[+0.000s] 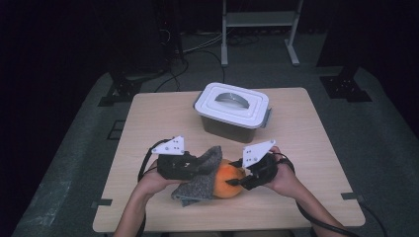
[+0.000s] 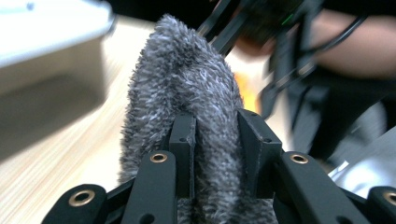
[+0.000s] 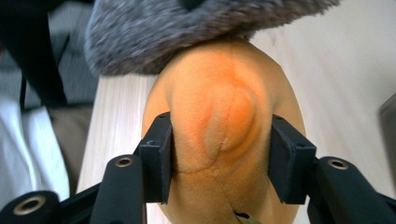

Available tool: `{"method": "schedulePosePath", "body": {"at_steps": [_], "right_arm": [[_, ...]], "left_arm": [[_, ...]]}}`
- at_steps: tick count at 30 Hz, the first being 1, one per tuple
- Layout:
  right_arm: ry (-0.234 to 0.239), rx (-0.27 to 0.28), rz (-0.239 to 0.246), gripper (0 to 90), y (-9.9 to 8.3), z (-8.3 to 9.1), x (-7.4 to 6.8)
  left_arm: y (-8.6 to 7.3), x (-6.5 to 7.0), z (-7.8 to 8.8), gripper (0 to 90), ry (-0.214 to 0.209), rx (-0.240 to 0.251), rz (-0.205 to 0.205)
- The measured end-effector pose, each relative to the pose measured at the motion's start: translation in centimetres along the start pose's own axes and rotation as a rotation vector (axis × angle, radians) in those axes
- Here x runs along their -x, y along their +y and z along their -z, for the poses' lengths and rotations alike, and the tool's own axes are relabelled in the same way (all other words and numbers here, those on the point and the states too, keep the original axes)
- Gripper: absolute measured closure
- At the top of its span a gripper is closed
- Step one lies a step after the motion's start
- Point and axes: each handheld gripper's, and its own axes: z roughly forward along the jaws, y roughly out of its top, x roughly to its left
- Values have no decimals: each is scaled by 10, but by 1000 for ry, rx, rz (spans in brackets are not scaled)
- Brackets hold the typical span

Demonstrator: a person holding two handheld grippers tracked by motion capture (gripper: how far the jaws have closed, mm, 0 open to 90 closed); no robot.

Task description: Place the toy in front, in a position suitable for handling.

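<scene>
Grey fuzzy cloth (image 2: 187, 93) clamped in left claw (image 2: 217, 154); right claw (image 3: 219, 158) grips orange plush toy (image 3: 224, 116); no writing legible

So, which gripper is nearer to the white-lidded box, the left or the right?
Neither clearly. The left gripper, shut on the grey cloth, and the right gripper, clamping the orange plush, both sit below the box.

left gripper (image 2: 217, 154) | clamped on grey fuzzy cloth (image 2: 187, 88) | above table (image 2: 56, 172)
</scene>
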Motion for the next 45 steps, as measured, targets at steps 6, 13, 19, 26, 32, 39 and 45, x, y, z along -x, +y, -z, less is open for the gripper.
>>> {"method": "schedulePosePath", "body": {"at_steps": [6,13,19,26,32,39,45], "right_arm": [[36,11,-74,357,-17,-3,5],[31,-14,-150,259,-30,5,3],[68,-16,-114,323,-36,0,-3],[59,-43,7,348,-29,-8,-21],[57,-38,7,358,-28,-9,-23],[48,-34,-24,420,-31,-5,-19],[50,-33,-68,440,-34,-2,-13]], "left_arm": [[-13,-8,-8,686,-67,4,66],[-14,-4,-11,683,-151,-19,62],[-7,5,-19,679,-204,-30,29],[9,25,-31,679,-228,-43,-42],[15,33,-37,679,-227,-65,-86],[3,16,-25,679,-178,-40,-22],[-7,5,-11,680,-154,-35,16]]}}
